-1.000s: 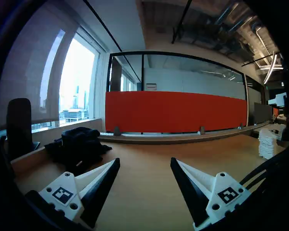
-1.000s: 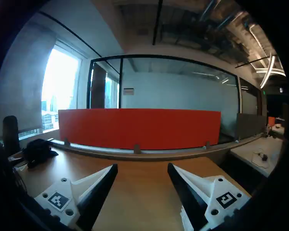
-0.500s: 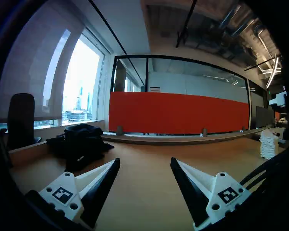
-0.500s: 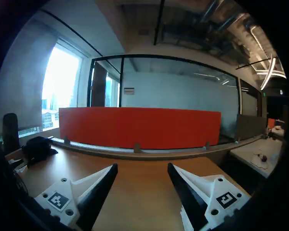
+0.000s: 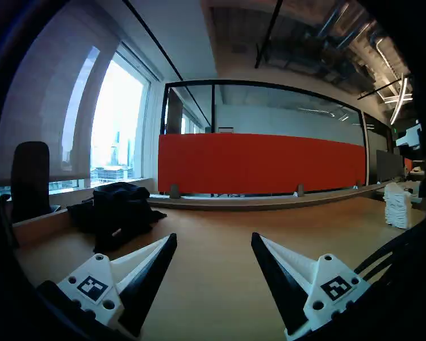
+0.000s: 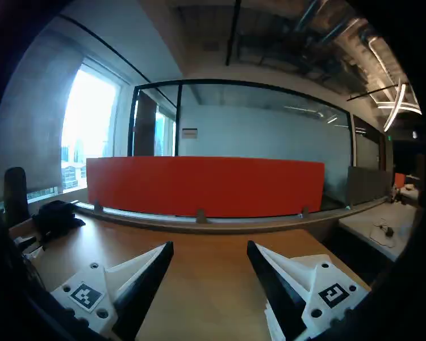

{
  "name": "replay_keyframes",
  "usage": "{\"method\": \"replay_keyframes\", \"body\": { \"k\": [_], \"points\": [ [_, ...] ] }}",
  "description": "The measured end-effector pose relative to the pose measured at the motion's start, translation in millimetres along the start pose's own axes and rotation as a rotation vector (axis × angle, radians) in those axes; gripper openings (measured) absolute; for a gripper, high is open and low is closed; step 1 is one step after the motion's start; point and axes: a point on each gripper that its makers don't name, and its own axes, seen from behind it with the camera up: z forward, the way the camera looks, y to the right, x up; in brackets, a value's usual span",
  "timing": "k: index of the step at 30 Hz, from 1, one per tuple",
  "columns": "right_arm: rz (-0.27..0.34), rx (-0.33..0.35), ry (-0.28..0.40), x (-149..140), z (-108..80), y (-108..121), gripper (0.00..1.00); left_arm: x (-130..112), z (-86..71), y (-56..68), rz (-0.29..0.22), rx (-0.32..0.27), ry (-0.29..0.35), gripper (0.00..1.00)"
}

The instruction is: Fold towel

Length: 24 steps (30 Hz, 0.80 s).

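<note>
Wide wooden tabletop [image 5: 213, 267] stretching out ahead in the left gripper view, bare across its middle; along its far edge runs the long red partition [image 5: 258, 163], glass wall above it; off to the left, a tall bright window [image 5: 113, 136] with city towers beyond; a dark chair back [image 5: 30, 179] stands at the tabletop's left end; just beside it a rumpled black heap of fabric [image 5: 119, 213] lies on the wood, near the far edge; over at the far right, well apart from that heap, sits a white stack [image 5: 397, 204], small and warped by the lens, probably folded towels; now the left tongs [image 5: 213, 235], spread wide, nothing between them, hovering over bare wood; and in the right gripper view the right tongs [image 6: 209, 244], likewise parted and empty above the tabletop, pointing at the partition.
</note>
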Motion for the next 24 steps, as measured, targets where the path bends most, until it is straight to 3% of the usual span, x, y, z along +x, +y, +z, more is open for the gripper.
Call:
{"method": "replay_keyframes", "body": {
  "k": [14, 24],
  "points": [
    [0.012, -0.004, 0.001, -3.2, -0.4, 5.7, 1.00, -2.0, 0.1, -1.8, 0.013, 0.012, -0.002, 0.97],
    [0.021, -0.025, 0.026, -4.4, -1.3, 26.1, 1.00, -2.2, -0.7, -5.6, 0.015, 0.028, -0.003, 0.97]
  ]
}}
